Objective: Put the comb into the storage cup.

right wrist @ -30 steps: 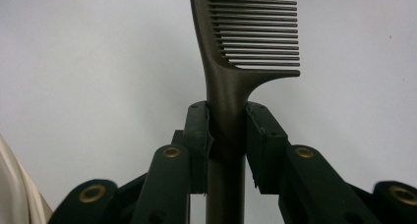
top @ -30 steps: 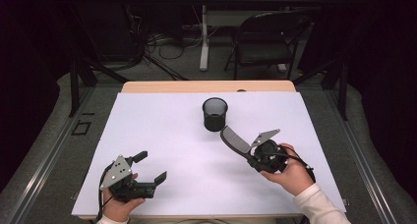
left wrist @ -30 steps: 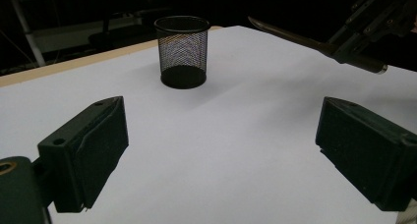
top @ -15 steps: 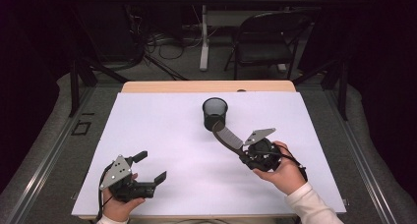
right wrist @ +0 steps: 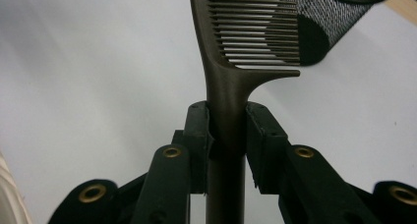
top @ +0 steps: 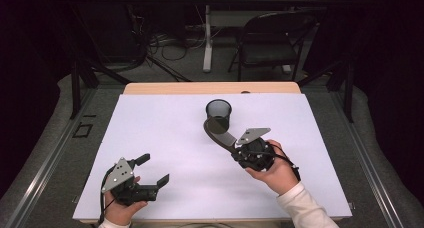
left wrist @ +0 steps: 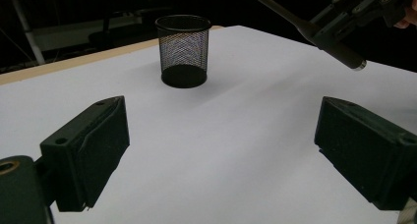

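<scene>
- Cup [left wrist: 183,49]: black wire mesh, metal look, solid matt base.
- Comb [right wrist: 246,35]: dark brown plastic, smooth, slight sheen.
- Table cover [top: 165,138]: white, matt, smooth, paper-like.
- Table edge [top: 210,88]: pale wood.
- Left gripper [left wrist: 221,155] pads: black, matt, finely textured.

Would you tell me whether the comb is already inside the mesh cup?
No, the right gripper holds the comb by its handle, outside the mesh cup.

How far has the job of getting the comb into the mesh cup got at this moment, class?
Done: the right gripper is shut on the comb by its handle, lifted off the white table. In hand: the comb's toothed end is beside the mesh cup, near its rim. Left: lowering it into the cup and letting go. The left gripper sits open, holding nothing.
</scene>
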